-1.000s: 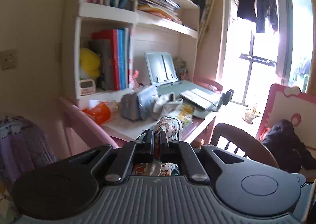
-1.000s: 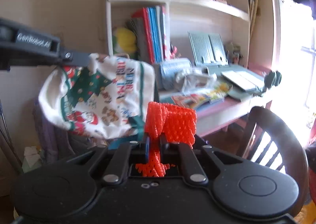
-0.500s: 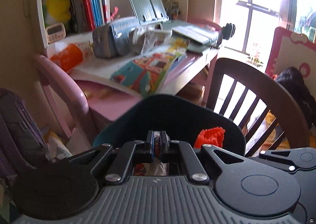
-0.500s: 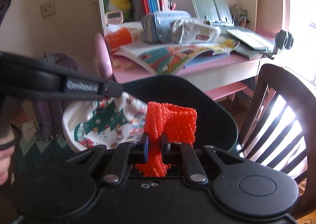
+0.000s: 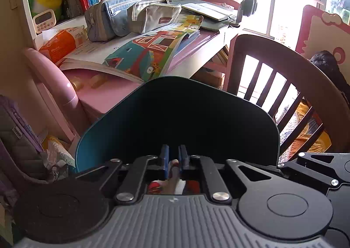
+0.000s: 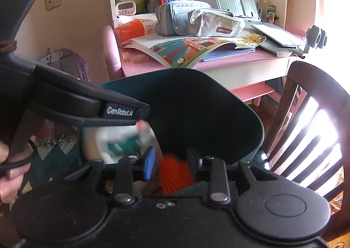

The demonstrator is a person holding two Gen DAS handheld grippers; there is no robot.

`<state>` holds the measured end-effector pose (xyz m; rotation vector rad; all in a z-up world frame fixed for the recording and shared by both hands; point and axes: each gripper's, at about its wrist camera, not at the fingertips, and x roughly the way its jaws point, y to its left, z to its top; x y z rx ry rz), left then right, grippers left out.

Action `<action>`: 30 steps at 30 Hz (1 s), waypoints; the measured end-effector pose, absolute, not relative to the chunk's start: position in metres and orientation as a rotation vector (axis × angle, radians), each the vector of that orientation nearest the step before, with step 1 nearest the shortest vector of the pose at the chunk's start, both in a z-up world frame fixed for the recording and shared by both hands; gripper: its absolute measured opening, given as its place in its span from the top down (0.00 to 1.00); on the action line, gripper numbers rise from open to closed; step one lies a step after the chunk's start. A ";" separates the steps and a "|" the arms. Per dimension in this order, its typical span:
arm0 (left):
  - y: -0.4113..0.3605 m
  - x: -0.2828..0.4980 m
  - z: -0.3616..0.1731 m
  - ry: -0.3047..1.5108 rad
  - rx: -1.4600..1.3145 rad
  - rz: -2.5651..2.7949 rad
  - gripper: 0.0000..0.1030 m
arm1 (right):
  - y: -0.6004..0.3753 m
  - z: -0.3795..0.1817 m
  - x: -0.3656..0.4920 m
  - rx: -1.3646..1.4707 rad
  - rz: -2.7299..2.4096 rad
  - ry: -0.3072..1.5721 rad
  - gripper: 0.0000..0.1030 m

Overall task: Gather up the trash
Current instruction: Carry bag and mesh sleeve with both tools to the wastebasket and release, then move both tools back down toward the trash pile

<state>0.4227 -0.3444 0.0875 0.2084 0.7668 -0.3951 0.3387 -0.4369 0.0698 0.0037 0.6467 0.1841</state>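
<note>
A dark teal bin (image 5: 175,116) stands open right in front of both grippers, below the desk edge. My left gripper (image 5: 174,160) hangs over its near rim with its jaws just opening. A thin strip of the printed white, green and red bag (image 5: 174,166) still shows between the pads, with a gap beside it. In the right wrist view the same bag (image 6: 118,143) is blurred under the left gripper's tip (image 6: 143,116). My right gripper (image 6: 170,164) is opening, its fingers wide apart. The orange mesh (image 6: 175,173) lies loose between them, over the bin (image 6: 196,103).
A dark wooden chair (image 5: 273,57) stands close on the right of the bin. The pink desk (image 5: 105,92) behind holds an open picture book (image 5: 153,51) and two pencil cases (image 5: 131,16). A purple backpack (image 5: 17,138) and crumpled paper (image 5: 56,153) sit left. A hand (image 6: 8,173) shows at the left edge.
Both grippers came down from desk height to the bin's mouth with the bag and the mesh. The right jaws spread off the mesh; the left jaws parted slightly and the bag blurs.
</note>
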 end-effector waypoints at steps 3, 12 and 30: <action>-0.338 0.420 0.094 0.752 0.172 -0.384 0.58 | -0.438 0.073 0.333 0.009 0.181 0.632 0.60; -0.313 0.390 0.123 0.673 0.149 -0.370 0.35 | -0.430 0.094 0.306 0.002 0.186 0.583 0.56; -0.214 0.293 0.169 0.538 0.144 -0.298 0.19 | -0.364 0.128 0.232 -0.037 0.279 0.510 0.53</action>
